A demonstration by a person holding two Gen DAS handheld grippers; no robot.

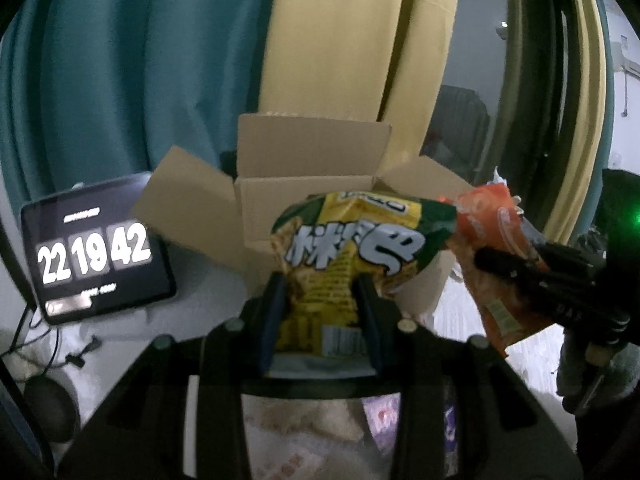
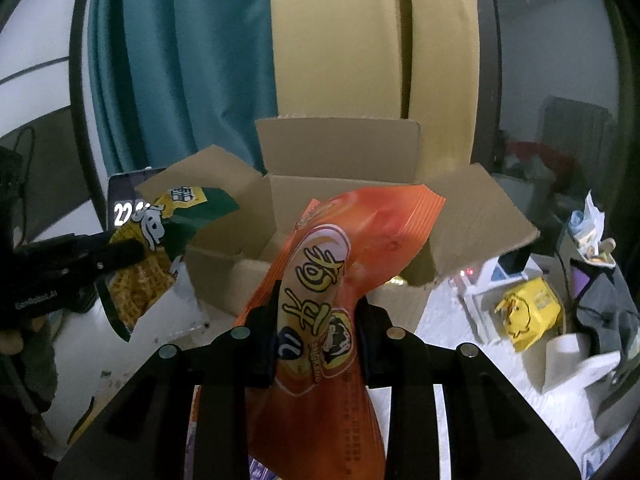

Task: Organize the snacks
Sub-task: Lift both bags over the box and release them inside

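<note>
- Left wrist view: left gripper (image 1: 320, 292) clamps a yellow-green snack bag (image 1: 352, 252) at frame centre, before the open cardboard box (image 1: 308, 168).
- Right wrist view: right gripper (image 2: 316, 320) grips an orange snack bag (image 2: 340, 280) at centre.

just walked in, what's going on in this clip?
A person is sorting snacks with a gripper in each hand. The left gripper is shut on a yellow-green snack bag, and the right gripper is shut on an orange snack bag. Both bags are held up in front of an open cardboard box; neither is inside it yet. A tablet showing a clock stands left of the box.
</note>
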